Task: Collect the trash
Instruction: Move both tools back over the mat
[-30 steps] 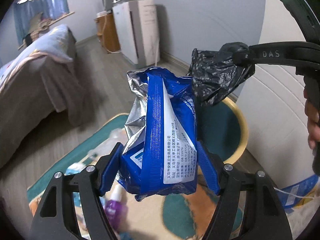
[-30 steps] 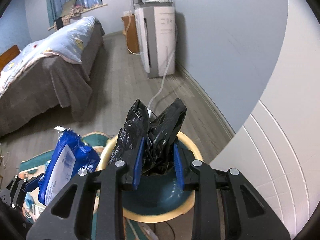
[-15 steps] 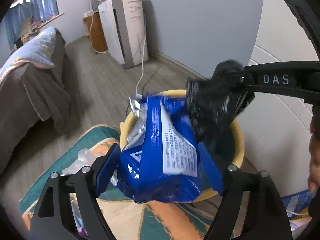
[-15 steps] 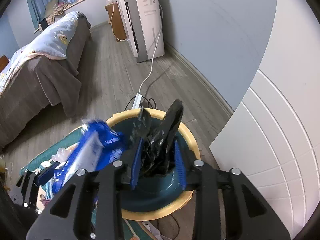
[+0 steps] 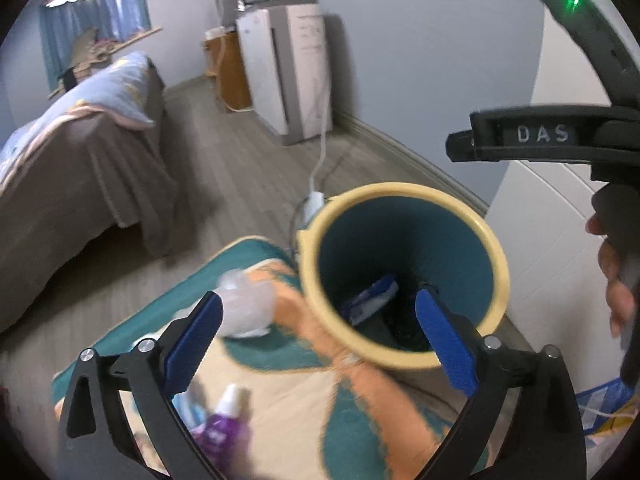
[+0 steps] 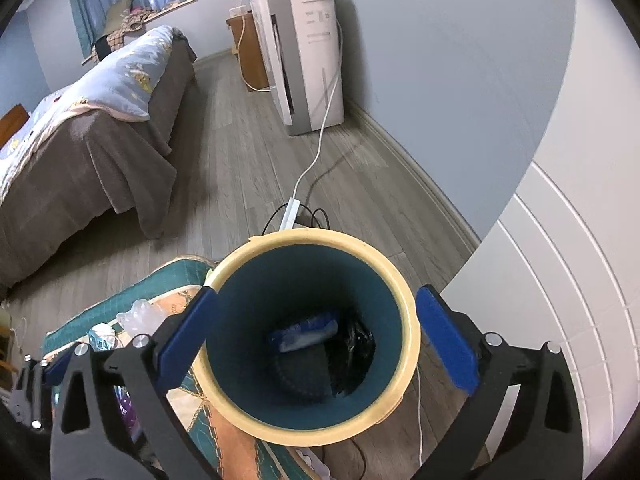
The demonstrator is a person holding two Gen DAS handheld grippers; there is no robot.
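Note:
A teal trash bin with a yellow rim [image 6: 256, 254] [image 5: 400, 190] stands on the floor by the rug. Inside it lie a blue wrapper [image 6: 304, 330] [image 5: 372, 296] and a black plastic bag [image 6: 354, 344] [image 5: 404, 326]. My right gripper [image 6: 316, 330] is open and empty right above the bin's mouth. My left gripper [image 5: 320, 328] is open and empty, above the bin's left rim. Clear crumpled plastic [image 5: 244, 304] [image 6: 138, 314] and a purple bottle [image 5: 224, 424] lie on the rug.
A teal and orange rug [image 5: 280, 400] lies left of the bin. A bed with a brown cover [image 6: 80, 152] fills the left. A white appliance [image 6: 308, 56] stands at the wall, its cable and power strip [image 6: 290, 210] behind the bin. A white curved panel [image 6: 560, 280] is at right.
Both grippers opened over the bin. The blue wrapper dropped from the left one and the black bag from the right; both now lie inside the bin.

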